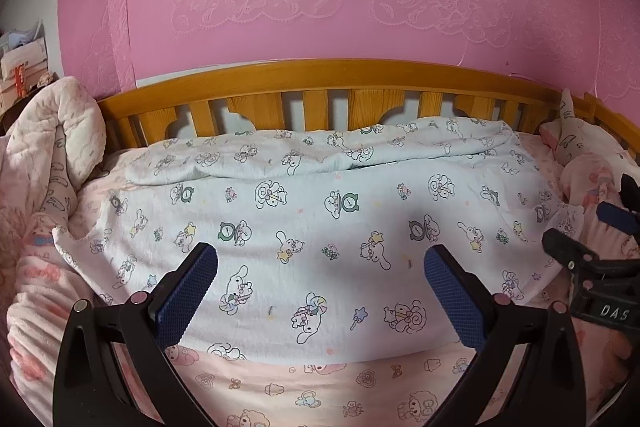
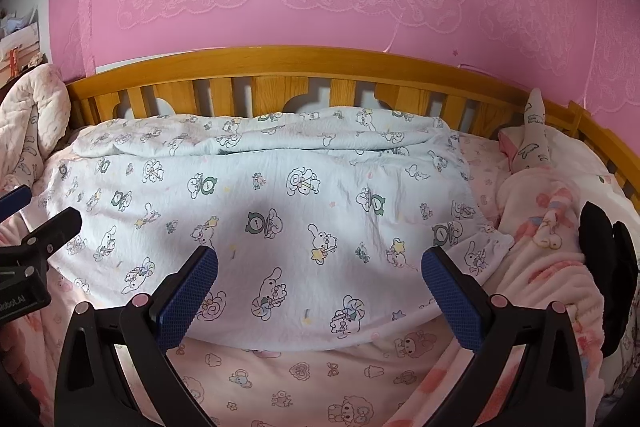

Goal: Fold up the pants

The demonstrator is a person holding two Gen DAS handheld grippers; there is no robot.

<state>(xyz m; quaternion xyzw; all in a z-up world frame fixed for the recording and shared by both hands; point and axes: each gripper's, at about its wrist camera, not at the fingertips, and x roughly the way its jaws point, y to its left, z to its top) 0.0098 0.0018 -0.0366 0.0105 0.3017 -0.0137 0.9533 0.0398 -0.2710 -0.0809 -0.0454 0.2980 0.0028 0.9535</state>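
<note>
Pants (image 1: 320, 227) lie spread flat on the bed (image 1: 320, 387), just ahead of both jaws. Left hand-held gripper (image 1: 320, 267) and right hand-held gripper (image 2: 320, 267) hover wide apart, holding nothing, probably lining up on the near hem.

Lying on sheet (image 1: 320, 391): one pants (image 1: 320, 227). Hovering over sheet: two grippers, left (image 1: 320, 269), right (image 2: 320, 267). Standing behind sheet: one rail (image 1: 320, 75).

Crinkled matt cloth pants (image 1: 320, 227) lie before a glossy wooden rail (image 1: 320, 75).
</note>
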